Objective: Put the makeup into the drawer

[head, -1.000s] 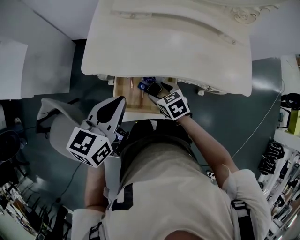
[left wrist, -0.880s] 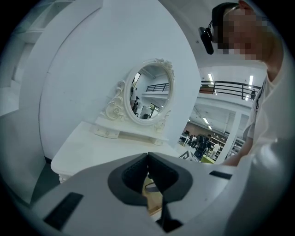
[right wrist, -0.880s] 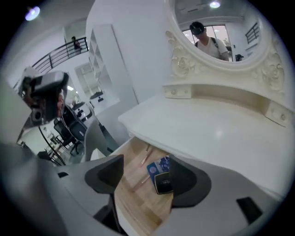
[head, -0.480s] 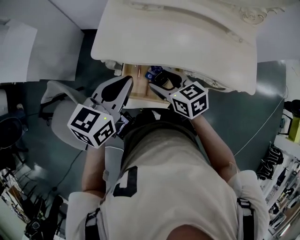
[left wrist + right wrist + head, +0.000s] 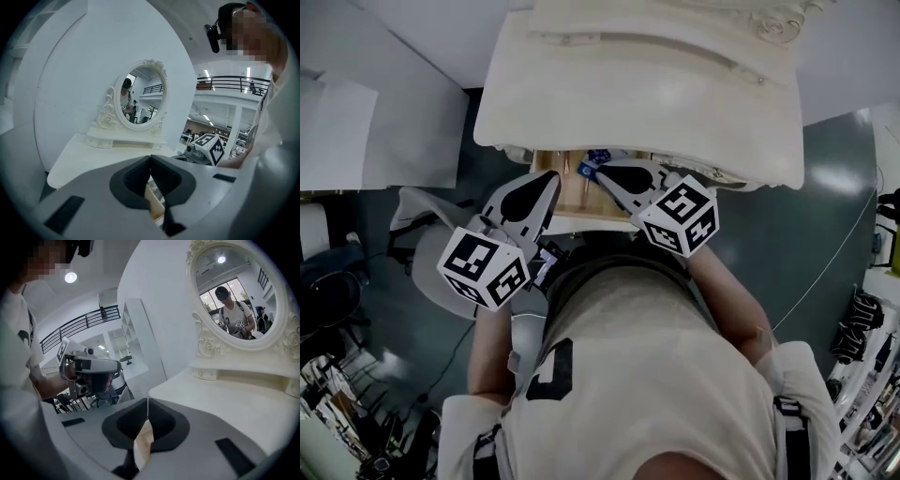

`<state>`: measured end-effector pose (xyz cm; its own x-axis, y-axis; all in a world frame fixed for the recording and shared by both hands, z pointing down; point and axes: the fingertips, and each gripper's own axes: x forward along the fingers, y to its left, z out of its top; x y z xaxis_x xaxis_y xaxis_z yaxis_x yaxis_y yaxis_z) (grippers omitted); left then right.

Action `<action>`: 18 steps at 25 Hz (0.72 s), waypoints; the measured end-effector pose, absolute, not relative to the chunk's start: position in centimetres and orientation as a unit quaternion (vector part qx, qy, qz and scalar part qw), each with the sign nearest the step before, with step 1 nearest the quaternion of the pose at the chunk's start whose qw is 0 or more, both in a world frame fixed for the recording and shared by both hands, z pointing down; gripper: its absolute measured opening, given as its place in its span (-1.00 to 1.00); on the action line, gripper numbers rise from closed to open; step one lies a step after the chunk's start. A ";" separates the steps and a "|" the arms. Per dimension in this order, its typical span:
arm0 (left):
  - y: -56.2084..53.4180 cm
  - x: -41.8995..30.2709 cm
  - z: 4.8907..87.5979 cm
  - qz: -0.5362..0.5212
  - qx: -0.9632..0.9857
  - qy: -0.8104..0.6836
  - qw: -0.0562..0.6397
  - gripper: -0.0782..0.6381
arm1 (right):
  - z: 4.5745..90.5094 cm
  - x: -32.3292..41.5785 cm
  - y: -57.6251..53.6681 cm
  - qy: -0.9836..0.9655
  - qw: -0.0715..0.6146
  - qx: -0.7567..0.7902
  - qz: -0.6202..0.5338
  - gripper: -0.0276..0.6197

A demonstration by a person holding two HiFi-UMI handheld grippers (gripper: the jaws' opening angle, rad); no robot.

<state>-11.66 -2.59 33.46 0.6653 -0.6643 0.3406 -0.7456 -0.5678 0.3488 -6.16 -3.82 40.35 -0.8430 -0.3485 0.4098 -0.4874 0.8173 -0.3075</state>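
Observation:
The wooden drawer (image 5: pixel 572 199) stands pulled out under the front edge of the white vanity table (image 5: pixel 637 94). Small makeup pieces lie at its back, one of them blue (image 5: pixel 586 170). My right gripper (image 5: pixel 604 174) hangs above the drawer's right half with its jaws shut and nothing between them; in the right gripper view (image 5: pixel 147 402) only drawer wood (image 5: pixel 143 444) shows below the tips. My left gripper (image 5: pixel 551 178) hovers over the drawer's left front corner, also shut and empty, its tips meeting in the left gripper view (image 5: pixel 150 158).
An oval mirror in an ornate white frame (image 5: pixel 239 296) stands at the back of the table top. A grey chair (image 5: pixel 427 248) is on the floor to my left. A cable (image 5: pixel 825 253) runs across the dark floor on the right.
My right gripper has let go of a dark makeup piece in the drawer, risen above it and shut its jaws. The left gripper has lifted a little toward the drawer.

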 end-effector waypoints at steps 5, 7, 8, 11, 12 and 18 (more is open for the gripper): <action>-2.0 -6.8 32.4 0.099 0.893 -0.386 0.209 -0.62 | 38.1 -2.2 -2.8 -0.943 0.153 0.223 0.196 -0.82; -1.9 -4.9 31.8 0.105 0.896 -0.383 0.197 -0.62 | 36.9 -0.6 -2.3 -0.946 0.146 0.222 0.186 -0.82; -1.8 -4.0 31.6 0.104 0.897 -0.382 0.194 -0.62 | 36.5 0.2 -2.0 -0.947 0.142 0.222 0.183 -0.82; -1.7 -1.7 31.2 0.101 0.900 -0.377 0.193 -0.62 | 35.8 2.7 -1.6 -0.947 0.135 0.229 0.180 -0.82; -1.5 -1.0 31.3 0.103 0.901 -0.375 0.193 -0.62 | 35.8 3.5 -1.4 -0.946 0.133 0.233 0.181 -0.82; -0.2 3.1 31.6 0.121 0.906 -0.359 0.189 -0.62 | 35.5 8.7 -0.2 -0.940 0.106 0.257 0.198 -0.82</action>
<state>3.09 -0.23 31.61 0.7131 -0.6048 0.3544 -0.6960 -0.6710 0.2554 8.68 -0.22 35.54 -0.8455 -0.4411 0.3008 -0.5250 0.7897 -0.3174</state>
